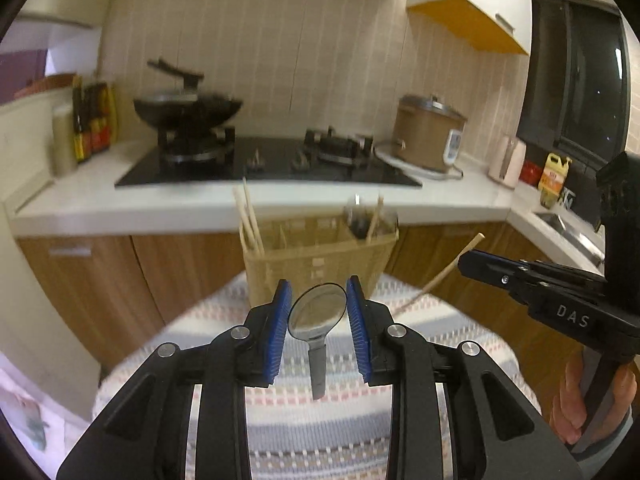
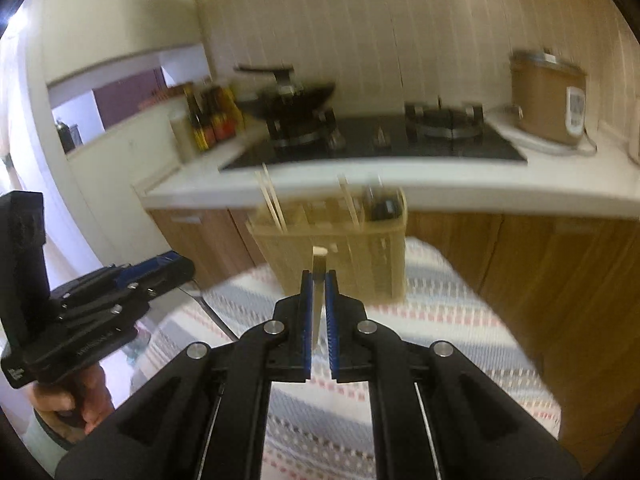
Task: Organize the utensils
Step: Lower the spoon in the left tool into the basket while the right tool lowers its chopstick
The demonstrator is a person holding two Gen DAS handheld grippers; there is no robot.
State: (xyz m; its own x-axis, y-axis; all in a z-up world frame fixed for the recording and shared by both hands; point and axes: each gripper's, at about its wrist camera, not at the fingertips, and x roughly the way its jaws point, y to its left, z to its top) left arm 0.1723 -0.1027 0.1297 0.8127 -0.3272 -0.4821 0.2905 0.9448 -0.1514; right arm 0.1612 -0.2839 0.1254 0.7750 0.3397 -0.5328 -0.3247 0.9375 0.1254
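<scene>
A metal spoon [image 1: 318,316] and a wooden chopstick [image 2: 318,292] are held aloft before the slatted utensil basket [image 1: 320,264].

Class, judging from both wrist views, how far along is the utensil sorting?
Done: chopsticks already stand in the basket. In hand: the left gripper holds a metal spoon; the right gripper is shut on a chopstick. Left: dropping both into the basket's compartments.

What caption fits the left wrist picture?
Left gripper holds a metal spoon before the utensil basket.
</scene>
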